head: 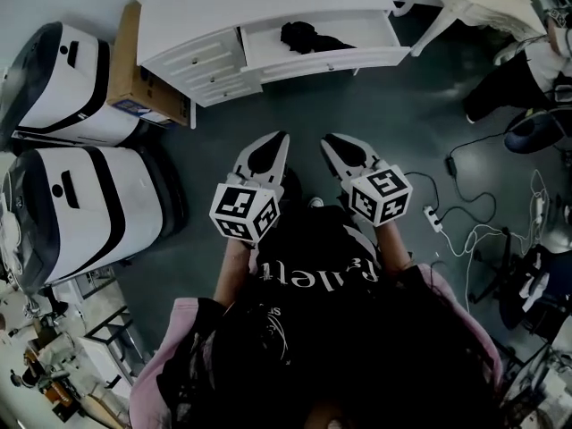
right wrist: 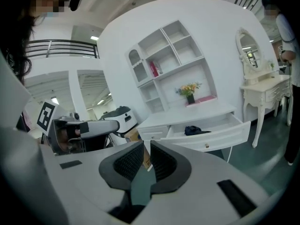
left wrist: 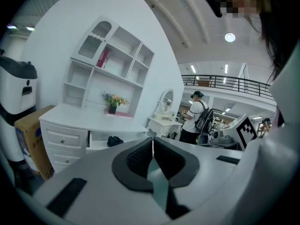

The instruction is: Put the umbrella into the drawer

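Fingers (left wrist: 137,159) of left gripper (head: 282,138) pressed together, holding nothing | fingers (right wrist: 125,163) of right gripper (head: 327,139) all but closed, empty | black folded umbrella (head: 304,35) lay inside open white drawer (head: 332,61), toward its left end | step: placement looked done | next: probably push the drawer front shut; both grippers hung well apart from it.

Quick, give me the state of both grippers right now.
Left gripper: closed, jaws together, nothing between them.
Right gripper: closed, holding nothing.
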Motion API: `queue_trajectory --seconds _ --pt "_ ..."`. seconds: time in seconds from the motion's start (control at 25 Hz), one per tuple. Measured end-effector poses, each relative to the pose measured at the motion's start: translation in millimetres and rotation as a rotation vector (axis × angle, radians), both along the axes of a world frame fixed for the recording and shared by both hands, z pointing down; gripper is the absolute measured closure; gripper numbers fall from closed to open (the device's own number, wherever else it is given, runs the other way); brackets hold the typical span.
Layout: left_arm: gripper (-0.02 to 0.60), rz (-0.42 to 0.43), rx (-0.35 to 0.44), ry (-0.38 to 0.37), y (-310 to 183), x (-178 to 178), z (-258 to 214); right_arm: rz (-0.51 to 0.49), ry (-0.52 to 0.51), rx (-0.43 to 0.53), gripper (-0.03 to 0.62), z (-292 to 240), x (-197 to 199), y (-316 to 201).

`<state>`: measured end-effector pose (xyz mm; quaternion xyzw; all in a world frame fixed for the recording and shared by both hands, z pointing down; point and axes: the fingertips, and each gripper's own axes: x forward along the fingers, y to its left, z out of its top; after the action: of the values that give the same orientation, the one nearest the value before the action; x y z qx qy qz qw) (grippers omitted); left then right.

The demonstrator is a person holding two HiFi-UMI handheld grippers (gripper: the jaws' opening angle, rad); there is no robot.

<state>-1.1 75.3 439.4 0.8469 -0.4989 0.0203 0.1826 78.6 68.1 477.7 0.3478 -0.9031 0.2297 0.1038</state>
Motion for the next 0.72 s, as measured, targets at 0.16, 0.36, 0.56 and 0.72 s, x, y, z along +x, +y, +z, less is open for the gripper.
queue_trajectory --seconds 0.16,0.36,0.56,0.72 --pt "0.561 -0.015 0.010 -0.007 27.5 8.4 -0.7 -0.022 0.005 0.029 0.526 -2.8 4.9 24.1" --pt "0.560 -0.036 0.013 -0.012 54.0 10.7 0.9 -0.042 0.038 0.063 0.534 -1.5 6.6 48.0" --pt "0.561 -0.046 0.011 -0.015 70.4 8.5 2.1 -0.057 0.046 0.076 0.536 -2.9 3.5 61.3" --pt "0.561 -0.043 0.013 -0.021 75.8 9.8 2.3 -0.061 0.046 0.079 0.536 -2.8 3.7 65.9"
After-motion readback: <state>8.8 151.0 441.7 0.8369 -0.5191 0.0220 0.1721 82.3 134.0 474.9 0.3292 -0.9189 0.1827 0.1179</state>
